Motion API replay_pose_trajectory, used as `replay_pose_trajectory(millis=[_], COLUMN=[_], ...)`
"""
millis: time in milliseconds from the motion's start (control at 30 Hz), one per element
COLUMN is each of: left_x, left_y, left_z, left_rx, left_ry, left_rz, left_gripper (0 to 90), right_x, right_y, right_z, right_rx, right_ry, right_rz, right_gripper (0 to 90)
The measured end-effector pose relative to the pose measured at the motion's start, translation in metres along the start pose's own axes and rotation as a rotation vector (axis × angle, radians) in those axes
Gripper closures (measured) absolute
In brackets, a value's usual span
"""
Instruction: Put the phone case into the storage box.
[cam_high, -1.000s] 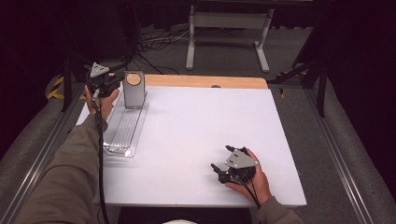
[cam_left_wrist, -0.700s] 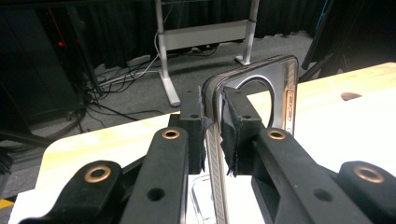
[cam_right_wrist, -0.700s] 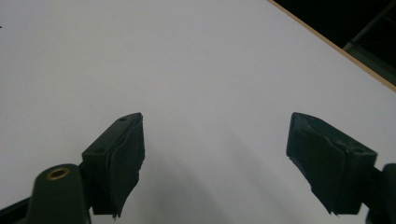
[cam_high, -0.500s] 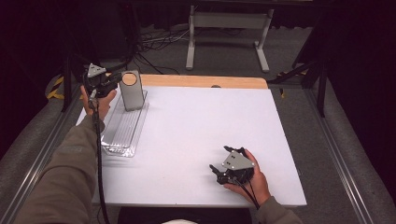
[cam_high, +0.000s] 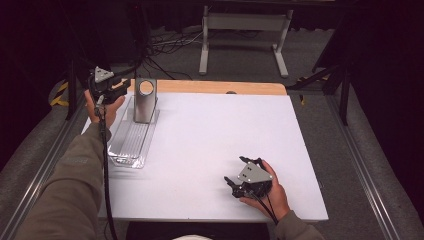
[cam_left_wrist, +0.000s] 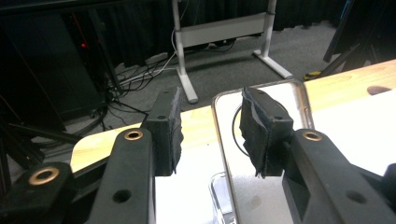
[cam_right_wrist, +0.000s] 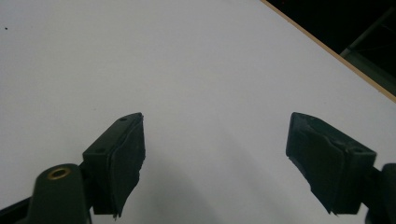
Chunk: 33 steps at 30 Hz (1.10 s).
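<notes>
A metal plate (cam_high: 145, 105) with a round hole near its top stands upright at the far end of a clear ribbed tray (cam_high: 131, 142) on the left of the white table. My left gripper (cam_high: 122, 84) is level with the plate's top, just to its left. In the left gripper view its jaws (cam_left_wrist: 210, 133) have just been opening; the plate's near edge (cam_left_wrist: 247, 200) lies between them with a gap on both sides, so neither pad presses on it. My right gripper (cam_high: 235, 170) rests in a hand on the table's front right, open (cam_right_wrist: 215, 158) over bare white surface.
A wooden strip (cam_high: 220, 87) runs along the table's far edge. Behind it on the grey floor are a metal stand (cam_high: 245, 22) and loose cables (cam_high: 170, 45). Grey rails run along both sides of the table.
Both hands have kept their places. The upright plate has shifted only slightly on the tray.
</notes>
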<state>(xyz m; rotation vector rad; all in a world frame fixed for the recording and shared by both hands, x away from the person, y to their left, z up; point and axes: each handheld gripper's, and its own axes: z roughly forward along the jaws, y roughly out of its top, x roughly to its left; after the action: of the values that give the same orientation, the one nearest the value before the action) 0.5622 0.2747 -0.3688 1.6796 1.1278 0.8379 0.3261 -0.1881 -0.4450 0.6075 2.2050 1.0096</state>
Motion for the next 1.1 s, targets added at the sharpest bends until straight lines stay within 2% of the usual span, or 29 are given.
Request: replay_pose_trajectory(millis=[233,400,600,667,867,1033,1067,1100], left_x=[0.0,-0.003,-0.007,-0.009,-0.012,-0.012,-0.012,-0.012], left_y=[-0.001,-0.003,-0.002,-0.002,-0.003,-0.004,-0.004,-0.004], left_z=[-0.004,-0.008,-0.014,-0.016,-0.02,-0.023,-0.025,-0.025], left_rx=[0.011,0.005,-0.011,-0.016,-0.024,-0.03,-0.032,-0.032], left_ry=[-0.006,-0.009,-0.004,0.002,-0.015,-0.034,-0.055,-0.055], left_rz=[0.002,0.024,0.051,0.059,0.068,0.055,0.046,0.046], left_gripper=[53.2,49.9,41.7,36.4,21.3,12.6,11.4,9.9], right_x=[0.0,-0.001,-0.005,-0.006,-0.006,-0.008,-0.008,-0.008], right_y=[0.001,0.001,0.001,0.001,0.002,0.002,0.002,0.002], right_z=[-0.001,-0.001,-0.003,-0.003,-0.004,-0.004,-0.004,-0.004], right_rx=[-0.002,-0.01,-0.027,-0.033,-0.041,-0.042,-0.043,-0.043], right_ry=[-0.002,-0.005,-0.008,-0.009,-0.014,-0.013,-0.013,-0.013], right_rz=[-0.003,0.0,0.016,0.024,0.026,0.033,0.034,0.034], right_gripper=[20.7,20.7,20.6,20.6,20.5,20.0,19.9,19.9])
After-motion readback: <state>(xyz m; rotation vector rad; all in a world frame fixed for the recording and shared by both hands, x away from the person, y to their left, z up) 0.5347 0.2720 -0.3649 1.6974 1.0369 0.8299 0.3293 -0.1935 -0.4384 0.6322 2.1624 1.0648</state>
